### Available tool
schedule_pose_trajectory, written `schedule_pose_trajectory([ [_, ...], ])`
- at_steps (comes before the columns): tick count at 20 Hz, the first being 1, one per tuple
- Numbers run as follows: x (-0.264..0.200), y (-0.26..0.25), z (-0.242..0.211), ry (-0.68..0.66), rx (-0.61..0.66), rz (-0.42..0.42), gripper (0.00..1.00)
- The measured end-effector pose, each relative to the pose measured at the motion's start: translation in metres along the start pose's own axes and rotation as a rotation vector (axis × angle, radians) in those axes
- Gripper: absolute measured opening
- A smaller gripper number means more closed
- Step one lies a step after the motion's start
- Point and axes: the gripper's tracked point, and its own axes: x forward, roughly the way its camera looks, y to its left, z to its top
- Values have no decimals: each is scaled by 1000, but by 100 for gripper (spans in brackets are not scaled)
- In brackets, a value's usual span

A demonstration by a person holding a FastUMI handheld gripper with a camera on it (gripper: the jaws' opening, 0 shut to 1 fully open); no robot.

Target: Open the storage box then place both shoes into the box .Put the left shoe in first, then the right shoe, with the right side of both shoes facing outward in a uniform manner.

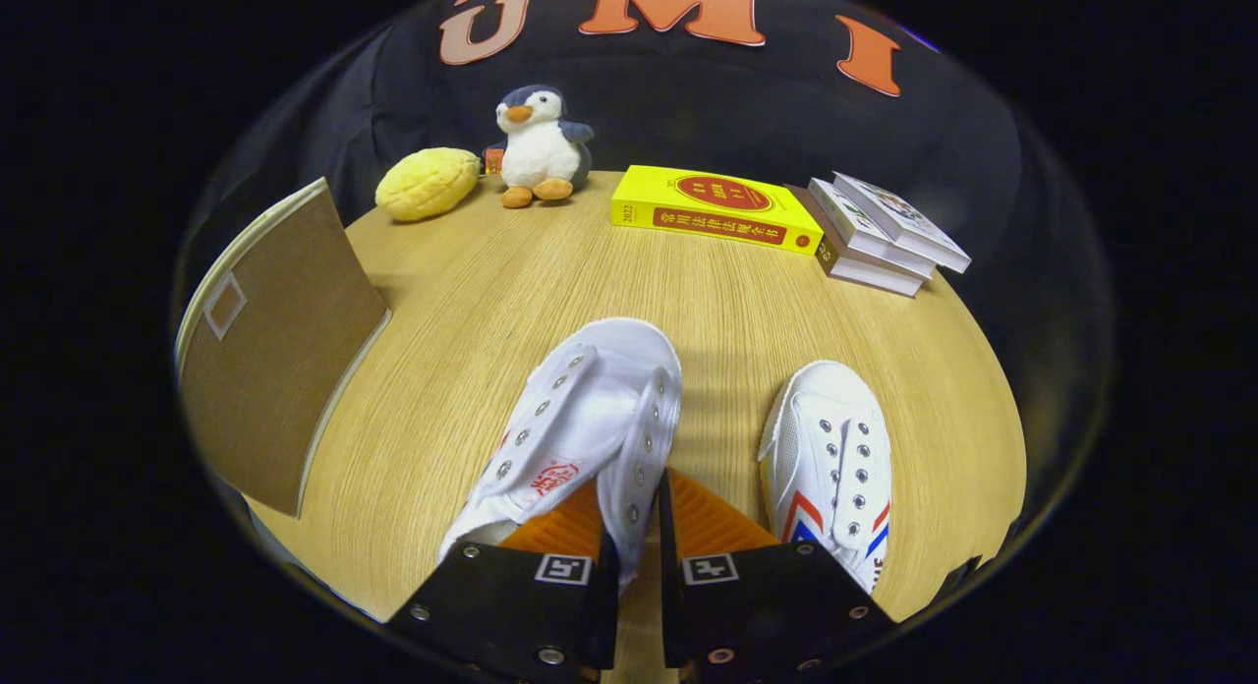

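Gripper [637, 512] fingers are nearly closed and pinch the side wall of the left shoe [580, 424] between their pads, one finger inside the shoe's opening and the other outside it. That white canvas shoe tilts with its toe pointing toward 12 o'clock, its tongue with a red mark lying toward 10 o'clock from the fingertips. Whether its sole touches the wooden table [550, 271] cannot be told.

Just beside it, at 3 o'clock from the fingers, the right shoe [830, 458] rests flat on the table, toe also toward 12 o'clock, with red and blue stripes on its side. The two shoes are near each other but apart.

At 9 o'clock from the shoes stands the storage box [280, 345], a brown panel with a pale rim, raised at an angle; its inside is hidden.

Well beyond the fingers, around 12 o'clock, lies a yellow book [713, 210]. At 1 o'clock sits a stack of white books [880, 237]. Toward 11 o'clock stand a plush penguin [539, 145] and, beside it, a yellow plush bun [428, 183].
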Motion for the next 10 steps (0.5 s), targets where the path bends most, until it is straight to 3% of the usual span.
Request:
schedule_pose_trajectory([
  [5, 0, -1, 12, -6, 122, 36, 3],
  [10, -9, -1, 18, 16, 177, 86, 2],
])
